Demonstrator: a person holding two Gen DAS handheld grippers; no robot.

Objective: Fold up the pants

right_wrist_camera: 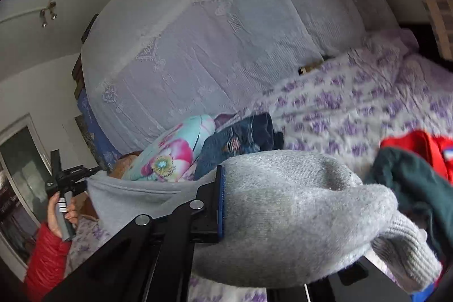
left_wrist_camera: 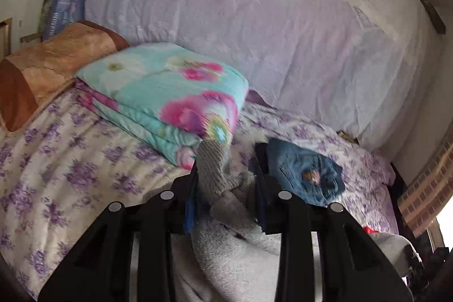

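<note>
- Holding the grey pants [right_wrist_camera: 283, 217] up off the bed [left_wrist_camera: 70, 160], I have them stretched between my two claws, so that the cloth hangs free and a fold line can form.
- My left claw [left_wrist_camera: 226, 174] has a ribbed cuff and a bunch of grey fleece between its fingers [left_wrist_camera: 260, 160]; the fingers stand fairly wide, so I cannot tell whether they pinch the cloth or only cradle it.
- My right claw [right_wrist_camera: 283, 217] is swallowed by the fabric; only one blue-padded finger [right_wrist_camera: 219, 203] shows, pressed against the cloth, and I cannot tell how the jaws stand.
- From the right wrist view, my left hand [right_wrist_camera: 61, 212] raises its tool well apart to the side, which I judge keeps the garment taut.
- Just beyond the pants lie folded jeans [left_wrist_camera: 308, 171] and a flowered quilt [left_wrist_camera: 170, 92], with red and green clothes [right_wrist_camera: 419, 166] near the right; I read these as a done pile and a waiting one.
</note>
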